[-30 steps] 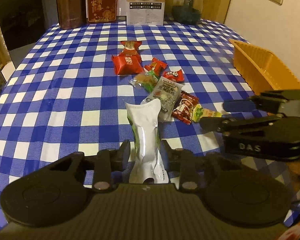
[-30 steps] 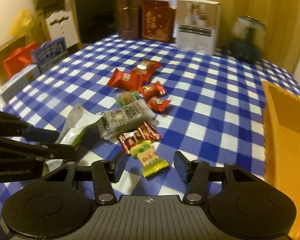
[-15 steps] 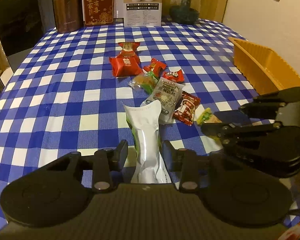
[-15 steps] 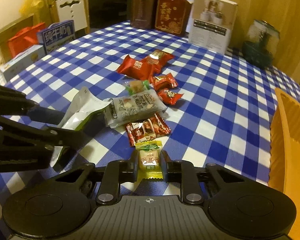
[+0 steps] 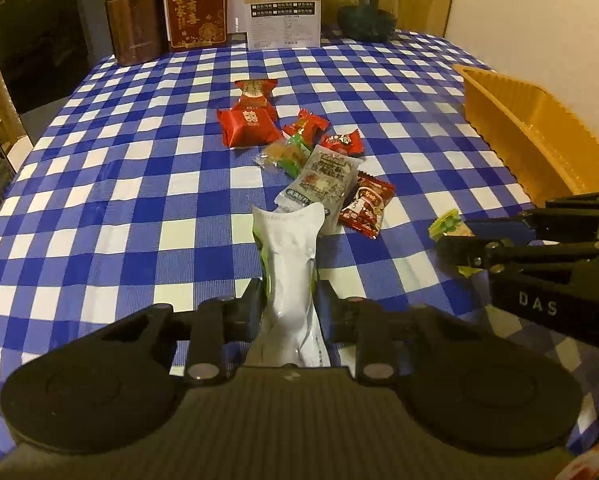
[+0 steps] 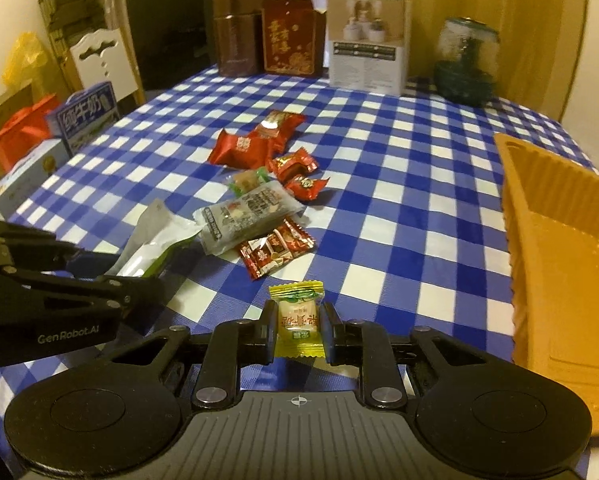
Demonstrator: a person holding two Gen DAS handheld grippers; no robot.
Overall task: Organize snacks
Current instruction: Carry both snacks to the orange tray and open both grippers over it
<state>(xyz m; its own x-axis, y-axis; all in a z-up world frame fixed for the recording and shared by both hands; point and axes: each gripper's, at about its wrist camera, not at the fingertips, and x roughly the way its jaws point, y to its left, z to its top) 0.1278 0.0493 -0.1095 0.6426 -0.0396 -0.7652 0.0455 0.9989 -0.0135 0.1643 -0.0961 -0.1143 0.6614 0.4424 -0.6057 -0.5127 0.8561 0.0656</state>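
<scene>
My left gripper (image 5: 291,296) has its jaws closing on a white and green snack packet (image 5: 287,248) that stands up between them, pinched at its waist. My right gripper (image 6: 298,320) is shut on a small yellow candy (image 6: 297,300), held just above the blue checked tablecloth (image 6: 399,208). In the left wrist view the right gripper (image 5: 455,236) sits at the right with the yellow candy (image 5: 445,222) sticking out. The left gripper (image 6: 115,268) and white packet (image 6: 155,232) show at the left of the right wrist view. An orange tray (image 6: 559,240) lies at the right.
Loose snacks lie mid-table: a grey packet (image 5: 323,180), a dark red candy (image 5: 365,204), red packets (image 5: 249,124), small red candies (image 5: 341,142). Tins, boxes and a glass jar (image 5: 367,4) line the far edge. Cartons (image 6: 83,116) stand beyond the left edge.
The right gripper's jaws closed on the yellow candy and carried it away from the pile toward the tray side. The left gripper's jaws tightened on the white packet.
</scene>
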